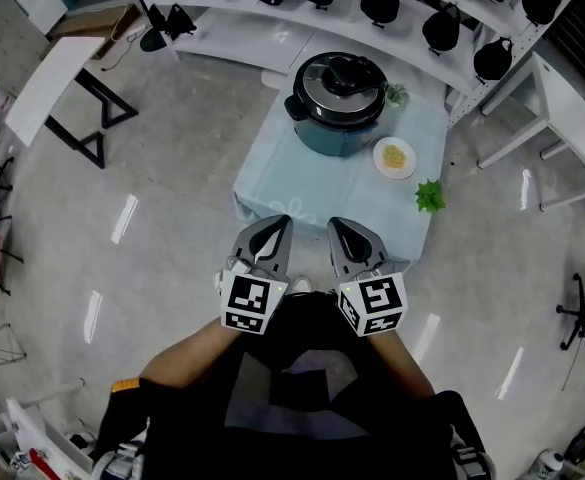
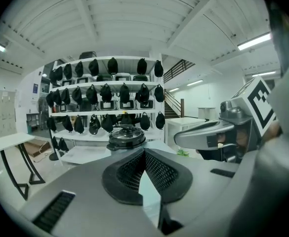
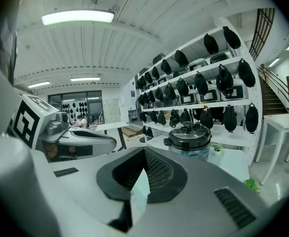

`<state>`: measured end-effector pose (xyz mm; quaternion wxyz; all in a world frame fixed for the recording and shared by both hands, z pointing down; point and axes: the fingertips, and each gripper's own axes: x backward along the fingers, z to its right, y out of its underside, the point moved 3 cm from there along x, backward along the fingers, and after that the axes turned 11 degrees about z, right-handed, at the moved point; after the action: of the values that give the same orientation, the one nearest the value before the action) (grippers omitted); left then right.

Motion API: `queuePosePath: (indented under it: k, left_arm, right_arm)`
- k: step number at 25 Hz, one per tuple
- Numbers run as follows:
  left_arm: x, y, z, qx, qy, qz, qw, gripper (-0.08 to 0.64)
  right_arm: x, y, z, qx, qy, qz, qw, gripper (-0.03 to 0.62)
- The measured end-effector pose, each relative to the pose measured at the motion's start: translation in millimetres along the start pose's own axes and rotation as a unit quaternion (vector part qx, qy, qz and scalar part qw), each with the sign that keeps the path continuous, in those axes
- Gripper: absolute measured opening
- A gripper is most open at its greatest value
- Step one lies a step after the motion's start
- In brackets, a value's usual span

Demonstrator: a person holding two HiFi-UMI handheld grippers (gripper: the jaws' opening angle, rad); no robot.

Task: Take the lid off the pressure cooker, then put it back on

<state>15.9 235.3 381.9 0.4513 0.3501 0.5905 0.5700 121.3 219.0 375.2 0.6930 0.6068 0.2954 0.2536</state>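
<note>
Ahead, blue table (image 1: 302, 183) bearing pressure cooker (image 1: 340, 103), shelves (image 1: 242, 30), left gripper (image 2: 144, 153), right gripper (image 3: 144, 152) jaws closed

We see the lid (image 1: 344, 80) of the pressure cooker (image 1: 327, 136) as glossy black with a bright, metal-looking band, above a smooth teal body. The pale blue cloth (image 1: 272, 183) under it looks soft and matt, hanging in folds at the corner. The floor (image 1: 162, 188) is polished and throws back the lamps in streaks, while the left gripper (image 1: 282, 220) and right gripper (image 1: 336, 224) look like matt grey plastic, with black pads (image 2: 160, 171) finely gridded and rubbery in look.
</note>
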Motion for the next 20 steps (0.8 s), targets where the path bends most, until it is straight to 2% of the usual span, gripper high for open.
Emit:
queuePosePath:
  k: [10, 20]
  left_arm:
    - [2.7, 3.8, -25.4, 0.007, -0.014, 0.000, 0.9999, 0.008]
    - [-46.4, -0.4, -66.0, 0.002, 0.046, -0.003, 0.9990, 0.008]
  right_arm:
    - [-22.6, -2.2, -0.2, -0.003, 0.016, 0.005, 1.000, 0.017]
    - [-71.3, -3.4, 20.8, -0.016, 0.076, -0.007, 0.997, 0.017]
